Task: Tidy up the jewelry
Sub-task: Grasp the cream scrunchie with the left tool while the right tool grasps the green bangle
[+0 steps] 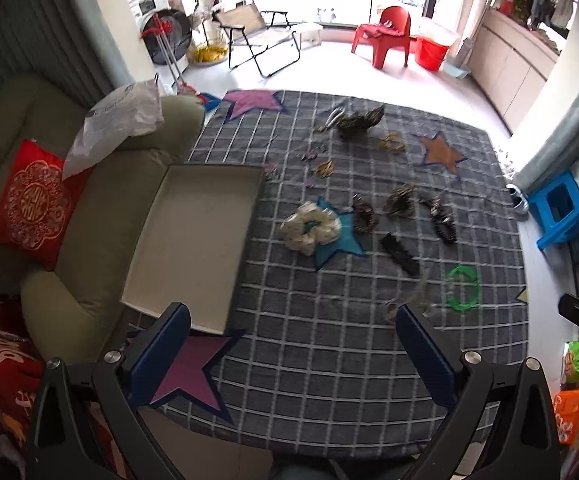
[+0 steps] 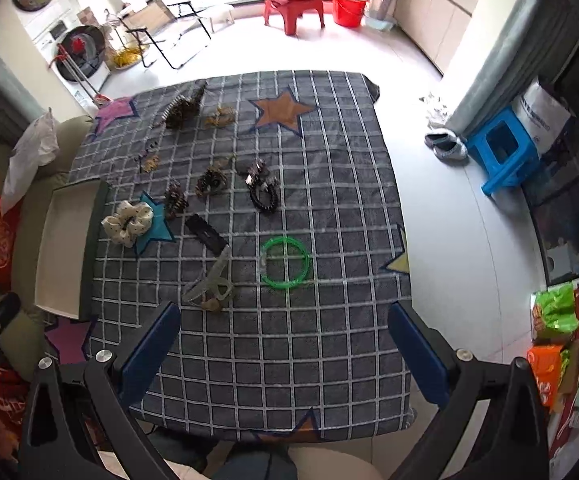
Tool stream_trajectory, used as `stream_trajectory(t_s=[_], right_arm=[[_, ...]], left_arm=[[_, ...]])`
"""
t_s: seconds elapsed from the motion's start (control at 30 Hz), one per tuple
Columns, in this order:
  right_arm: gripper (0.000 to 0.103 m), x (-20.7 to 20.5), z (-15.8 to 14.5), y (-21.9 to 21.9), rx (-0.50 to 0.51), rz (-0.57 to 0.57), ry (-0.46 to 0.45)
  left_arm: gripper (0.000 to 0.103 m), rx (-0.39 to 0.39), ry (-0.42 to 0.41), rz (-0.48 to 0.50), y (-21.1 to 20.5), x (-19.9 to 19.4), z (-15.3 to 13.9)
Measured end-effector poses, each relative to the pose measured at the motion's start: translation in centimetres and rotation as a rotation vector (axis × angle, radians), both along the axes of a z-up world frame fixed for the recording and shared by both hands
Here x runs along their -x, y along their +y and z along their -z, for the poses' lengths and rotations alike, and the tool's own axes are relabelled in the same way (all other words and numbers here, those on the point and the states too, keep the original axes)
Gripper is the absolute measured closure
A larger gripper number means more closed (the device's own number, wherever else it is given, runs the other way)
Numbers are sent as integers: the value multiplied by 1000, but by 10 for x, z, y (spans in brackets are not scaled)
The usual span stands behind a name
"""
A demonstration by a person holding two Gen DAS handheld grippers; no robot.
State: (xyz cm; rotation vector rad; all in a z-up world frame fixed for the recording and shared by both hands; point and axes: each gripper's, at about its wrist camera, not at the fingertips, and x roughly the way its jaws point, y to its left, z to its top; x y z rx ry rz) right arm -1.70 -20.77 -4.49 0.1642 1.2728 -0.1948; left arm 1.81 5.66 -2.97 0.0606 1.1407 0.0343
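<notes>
— On the grey checked tablecloth with coloured stars [image 2: 309, 208], what lies where?

— Hair things and trinkets, scattered. A cream polka-dot fabric scrunchie [image 2: 127, 222] sits on a teal star near the left side, with a flat black rectangular hair clip [image 2: 205, 235] just to its right. A thin bright-green plastic bangle [image 2: 285, 263] lies nearer the right gripper, and a translucent pale claw clip [image 2: 211, 280] is beside it to the left. A black coiled hair tie [image 2: 264, 199] rests further back, among several brown patterned clips.

— And the container?

— A shallow white cardboard tray [image 1: 193, 240] lies along the left edge of the cloth, next to a beige sofa arm [image 1: 101, 208]. Nothing is in it.

— The grippers?

— The left gripper [image 1: 293, 344] hovers above the near end of the cloth with its blue-padded fingers spread wide, holding nothing. The right gripper [image 2: 285, 338] is the same: spread wide, empty, the green bangle ahead of it.

— The small pieces at the far side?

— Too blurred; possibly earrings, but I cannot tell.
</notes>
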Motion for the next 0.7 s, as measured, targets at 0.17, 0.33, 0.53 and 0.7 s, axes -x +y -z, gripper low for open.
stream_trajectory(t_s=[0.17,0.33,0.53,0.7], right_arm=[[0,0,33,0,-17,40,39],[0,2,67,4,-27,90,100],[0,1,100,7,-3,139,119],[1,-2,119,2,-19,182,105]], left_arm=[[0,-50,27,20,21,-10,34],[0,32,111,58,34,-20,73],[0,64,184,138,33,-35,109],[0,90,191,197,26,-48,123]])
